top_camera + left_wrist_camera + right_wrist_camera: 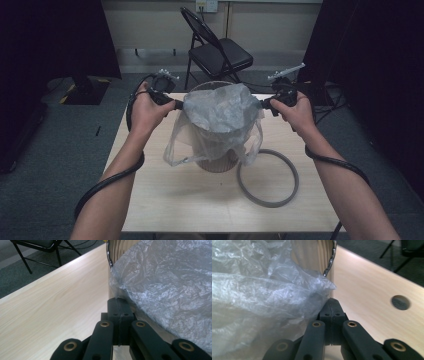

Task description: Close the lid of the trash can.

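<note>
A clear plastic bag (220, 112) is stretched over the mouth of a small light-brown bin (217, 162) at the table's middle. My left gripper (179, 104) is shut on the bag's left edge, and my right gripper (263, 104) is shut on its right edge. In the left gripper view the closed jaws (119, 301) pinch the crinkled bag (170, 282) beside the bin wall (122, 247). The right gripper view shows the closed jaws (333, 302) meeting a corner of the bag (262, 290), with the bin wall (312, 252) and its wire rim behind.
A grey ring (267, 177) lies flat on the wooden table (165, 200), to the right of the bin. A round hole (400, 302) is cut in the tabletop. A black folding chair (220, 52) stands beyond the far edge. Dark curtains hang on both sides.
</note>
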{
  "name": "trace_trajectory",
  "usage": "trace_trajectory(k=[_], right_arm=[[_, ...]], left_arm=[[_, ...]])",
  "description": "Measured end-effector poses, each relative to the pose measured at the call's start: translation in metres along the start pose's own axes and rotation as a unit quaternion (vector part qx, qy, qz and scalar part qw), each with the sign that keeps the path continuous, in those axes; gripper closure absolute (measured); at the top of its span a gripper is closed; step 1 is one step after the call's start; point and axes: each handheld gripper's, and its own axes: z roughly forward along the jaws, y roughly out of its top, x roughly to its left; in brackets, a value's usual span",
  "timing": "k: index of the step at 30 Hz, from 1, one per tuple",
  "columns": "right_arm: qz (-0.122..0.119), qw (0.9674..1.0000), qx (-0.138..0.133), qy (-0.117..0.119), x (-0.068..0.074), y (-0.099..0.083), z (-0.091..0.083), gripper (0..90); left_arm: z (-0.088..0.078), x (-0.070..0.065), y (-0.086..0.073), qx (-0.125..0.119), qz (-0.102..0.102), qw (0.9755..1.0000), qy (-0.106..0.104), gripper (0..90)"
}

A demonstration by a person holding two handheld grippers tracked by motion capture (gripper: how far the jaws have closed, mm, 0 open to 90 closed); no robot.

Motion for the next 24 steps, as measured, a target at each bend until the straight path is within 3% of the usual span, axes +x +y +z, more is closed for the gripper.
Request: trace_trajectory(k=[1, 2, 6, 8, 10, 16, 18, 20, 24], right_arm=[[-0.003, 1.0, 0.005, 0.006, 0.003, -0.001, -0.001, 90.0], [-0.005, 1.0, 0.004, 0.002, 0.005, -0.001, -0.002, 90.0], [-0.003, 0.9994, -0.012, -0.032, 0.003, 0.003, -0.001, 90.0], [0.007, 0.9993, -0.007, -0.036, -0.002, 0.005, 0.004, 90.0], [0.016, 0.9994, -0.003, -0.031, -0.007, 0.005, 0.013, 90.0], [0.037, 0.9993, 0.007, -0.006, -0.016, -0.005, 0.045, 90.0], [0.044, 0.999, 0.009, 0.002, -0.016, -0.008, 0.051, 90.0], [0.05, 0.9987, 0.01, 0.01, -0.015, -0.011, 0.053, 90.0], [0.045, 0.9988, 0.017, 0.012, -0.011, -0.018, 0.047, 90.0]], left_arm=[[-0.003, 0.001, -0.002, -0.007, -0.01, 0.9999, -0.005, 90.0], [-0.007, 0.004, -0.003, -0.007, -0.013, 0.9999, 0.004, 90.0], [-0.014, 0.015, 0.002, -0.037, -0.022, 0.9987, 0.026, 90.0], [-0.011, 0.016, 0.006, -0.051, -0.026, 0.9978, 0.035, 90.0], [-0.004, 0.016, 0.009, -0.047, -0.023, 0.9979, 0.038, 90.0], [0.018, 0.021, 0.006, -0.034, -0.036, 0.9986, 0.018, 90.0], [0.024, 0.021, 0.003, -0.033, -0.044, 0.9985, -0.003, 90.0], [0.026, 0.018, 0.0, -0.035, -0.053, 0.9979, -0.015, 90.0], [0.022, 0.012, -0.005, -0.023, -0.047, 0.9984, -0.02, 90.0]])
